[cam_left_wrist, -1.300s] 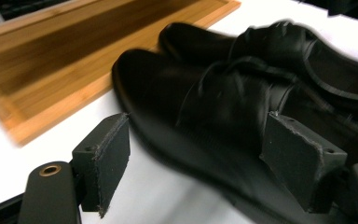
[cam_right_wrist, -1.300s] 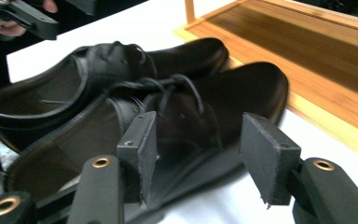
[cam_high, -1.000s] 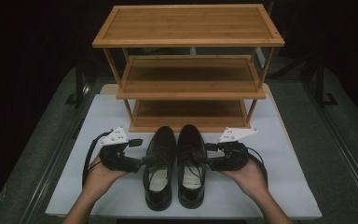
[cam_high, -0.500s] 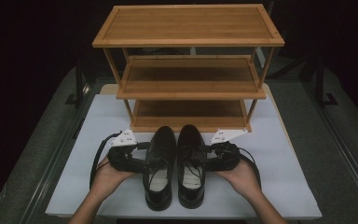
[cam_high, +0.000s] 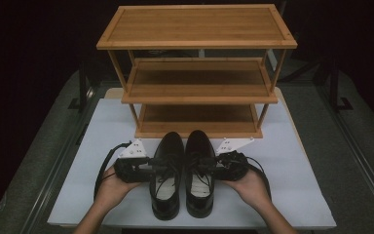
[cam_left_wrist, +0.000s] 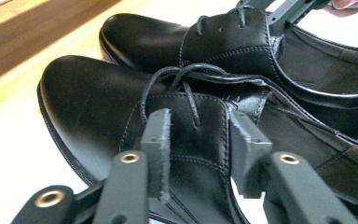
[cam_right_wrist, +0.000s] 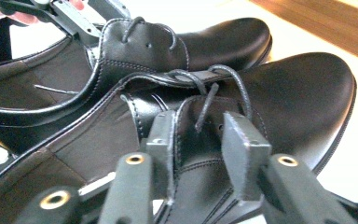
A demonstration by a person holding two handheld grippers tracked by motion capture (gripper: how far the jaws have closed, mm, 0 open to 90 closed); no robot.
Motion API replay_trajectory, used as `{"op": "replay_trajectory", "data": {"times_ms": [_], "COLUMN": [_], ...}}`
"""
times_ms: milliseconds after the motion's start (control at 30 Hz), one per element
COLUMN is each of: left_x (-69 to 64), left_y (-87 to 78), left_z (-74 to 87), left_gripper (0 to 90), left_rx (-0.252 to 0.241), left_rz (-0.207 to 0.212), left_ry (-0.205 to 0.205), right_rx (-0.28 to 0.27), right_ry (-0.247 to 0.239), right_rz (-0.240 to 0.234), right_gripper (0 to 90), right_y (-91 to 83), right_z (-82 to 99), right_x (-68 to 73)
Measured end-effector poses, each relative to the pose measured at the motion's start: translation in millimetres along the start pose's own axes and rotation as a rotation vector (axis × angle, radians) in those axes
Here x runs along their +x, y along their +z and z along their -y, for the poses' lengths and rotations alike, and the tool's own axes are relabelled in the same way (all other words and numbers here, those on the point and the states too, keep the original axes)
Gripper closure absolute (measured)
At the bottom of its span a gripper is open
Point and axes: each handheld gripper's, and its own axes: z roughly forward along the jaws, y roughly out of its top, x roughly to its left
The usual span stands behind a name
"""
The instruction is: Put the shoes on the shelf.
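Now my left gripper (cam_high: 152, 165) has just closed its jaws on the laced side flap of the left shoe (cam_high: 167, 170), and my right gripper (cam_high: 205, 165) has closed likewise on the right shoe (cam_high: 198, 170). Both shoes stand touching on the white mat (cam_high: 297, 175), toes toward the wooden rack (cam_high: 197, 73).

Two black shoes (cam_high: 181, 170), one three-shelf wooden rack (cam_high: 197, 73), two tongs (cam_high: 157, 167).
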Motion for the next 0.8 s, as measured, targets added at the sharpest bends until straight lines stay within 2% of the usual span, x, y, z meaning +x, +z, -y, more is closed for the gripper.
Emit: {"op": "replay_trajectory", "data": {"times_ms": [100, 167, 267, 367, 533, 667, 800], "left_x": [-3.3, -4.1, -5.5, -5.3, -6.6, -2.0, 1.3], "left_y": [-1.8, -1.9, -2.9, -5.1, -9.2, -16.8, -22.3], "left_z": [-0.9, -0.7, -1.0, -0.1, -1.4, -0.8, 0.3], "left_gripper": [80.1, 85.5, 87.0, 87.3, 87.4, 87.6, 87.8], "left_rx": [0.006, 0.012, 0.01, -0.007, -0.014, -0.03, -0.041], "left_rz": [-0.016, -0.021, -0.037, -0.048, -0.086, -0.109, -0.111], "left_ry": [0.023, 0.018, 0.014, -0.012, -0.002, -0.023, -0.042], "right_rx": [-0.001, 0.0, -0.01, -0.024, -0.045, -0.06, -0.067], "right_ry": [-0.014, -0.018, -0.017, -0.012, -0.008, -0.003, 0.002], "right_rz": [0.007, 0.026, 0.031, 0.039, 0.073, 0.091, 0.101], "right_gripper": [79.3, 85.6, 86.3, 86.5, 86.7, 86.8, 86.9], "right_y": [-0.3, -0.4, -0.7, -3.8, -9.0, -13.9, -19.9], "right_z": [-0.4, 0.6, 2.0, 2.2, 2.0, 2.1, 2.6], "right_x": [2.7, 4.7, 5.2, 5.4, 4.4, 1.6, -1.9]}}
